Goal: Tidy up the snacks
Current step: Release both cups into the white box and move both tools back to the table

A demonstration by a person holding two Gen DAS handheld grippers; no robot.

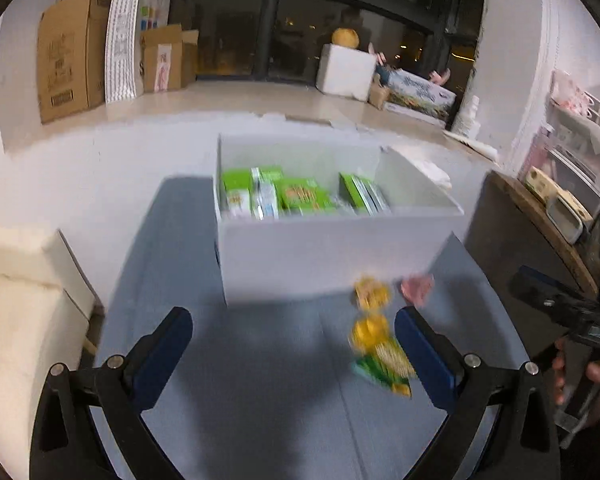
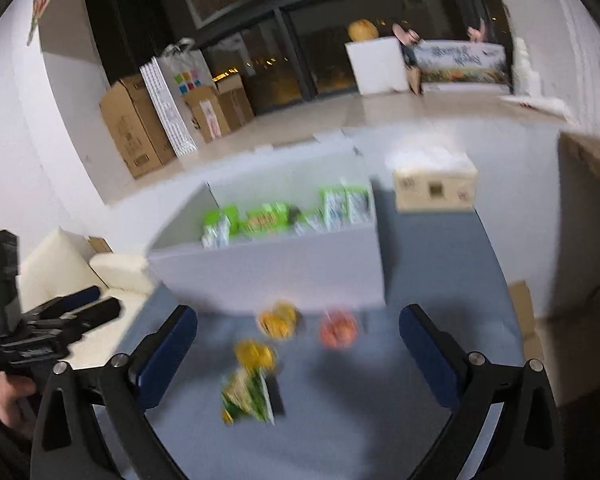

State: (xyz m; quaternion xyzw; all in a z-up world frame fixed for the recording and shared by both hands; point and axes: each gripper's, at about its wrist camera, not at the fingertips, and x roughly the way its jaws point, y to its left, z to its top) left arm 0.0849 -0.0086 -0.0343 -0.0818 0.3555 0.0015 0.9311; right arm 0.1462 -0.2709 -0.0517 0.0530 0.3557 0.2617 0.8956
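A white open bin holds several green snack packs on a blue-grey table. In front of it lie two yellow snack packs, a green-and-yellow pack and a pink-orange pack. My left gripper is open and empty above the table, the packs near its right finger. In the right wrist view the bin, yellow packs, green pack and orange pack lie between the fingers of my open, empty right gripper. Both views are blurred.
A cream sofa stands left of the table. A tan box sits behind the bin. A wooden shelf stands at the right. Cardboard boxes lean on the far wall. The other gripper shows at the right edge.
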